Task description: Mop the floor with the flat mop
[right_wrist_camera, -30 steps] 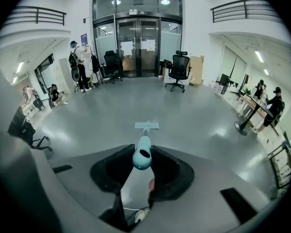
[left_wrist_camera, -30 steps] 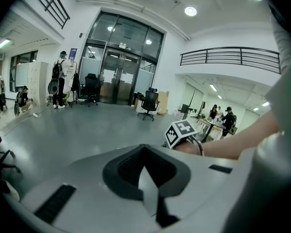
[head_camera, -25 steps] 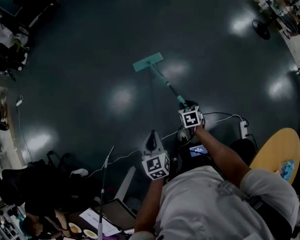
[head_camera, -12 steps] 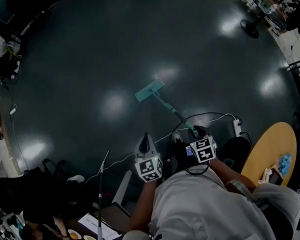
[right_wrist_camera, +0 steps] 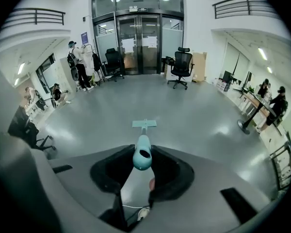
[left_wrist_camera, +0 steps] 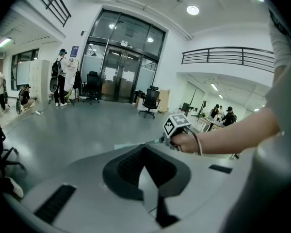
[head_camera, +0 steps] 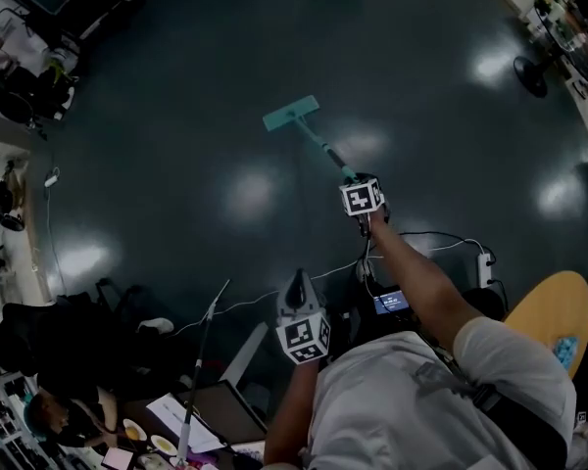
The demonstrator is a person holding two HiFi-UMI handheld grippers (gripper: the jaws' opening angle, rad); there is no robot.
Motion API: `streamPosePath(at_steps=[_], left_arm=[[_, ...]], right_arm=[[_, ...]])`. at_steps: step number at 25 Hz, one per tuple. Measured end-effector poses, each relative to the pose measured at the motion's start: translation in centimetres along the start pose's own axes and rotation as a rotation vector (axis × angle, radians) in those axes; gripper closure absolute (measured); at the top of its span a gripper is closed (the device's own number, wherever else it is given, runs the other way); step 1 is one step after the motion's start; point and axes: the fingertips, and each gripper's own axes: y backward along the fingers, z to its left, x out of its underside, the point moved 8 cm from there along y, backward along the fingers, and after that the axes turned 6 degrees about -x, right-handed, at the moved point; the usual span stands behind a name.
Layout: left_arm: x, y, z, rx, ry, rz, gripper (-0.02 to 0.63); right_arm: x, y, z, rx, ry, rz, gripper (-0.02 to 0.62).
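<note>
The flat mop's teal head (head_camera: 291, 114) lies on the dark floor ahead of me, and its handle (head_camera: 323, 150) slants back to my right gripper (head_camera: 353, 178). That gripper is shut on the teal handle end (right_wrist_camera: 142, 158), held out at arm's length. Along its jaws I see the mop head (right_wrist_camera: 144, 124) flat on the grey floor. My left gripper (head_camera: 296, 282) hangs close to my body, away from the mop, its jaws together with nothing between them (left_wrist_camera: 145, 152). The left gripper view shows my right hand and marker cube (left_wrist_camera: 176, 124).
A power strip (head_camera: 485, 258) with trailing white cables lies by my right side, next to a round wooden table (head_camera: 554, 306). A floor fan (head_camera: 530, 74) stands far right. Cluttered desks line the left edge (head_camera: 10, 96). An office chair (right_wrist_camera: 180, 64) and people stand by the glass doors.
Half a second ago the mop was drawn back near my feet; now the right arm has stretched out and the mop head has slid away across the floor. The left gripper barely moved.
</note>
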Motion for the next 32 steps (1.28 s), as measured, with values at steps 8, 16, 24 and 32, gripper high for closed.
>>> streamPosePath(at_steps=[8,16,24,32], left_arm=[[0.9,1.2,1.5,0.018,0.012,-0.009,0.605],[-1.4,2.2,-0.3,0.128,0.002,-0.077,0.606],[-0.7,2.4,-1.5,0.174,-0.012,-0.083,0.605],[-0.5,3.3,-2.4,0.173,-0.014,-0.093,0.605]], right_arm=[[3.8,6.0,0.5,-0.036,0.048,0.034,0.486],[13.7,25.1,3.3,-0.074,0.035,0.065,0.485],[15.4,25.4,3.5,-0.051,0.032,0.039,0.485],[16.1,25.6,3.8,-0.077,0.042,0.041,0.485]])
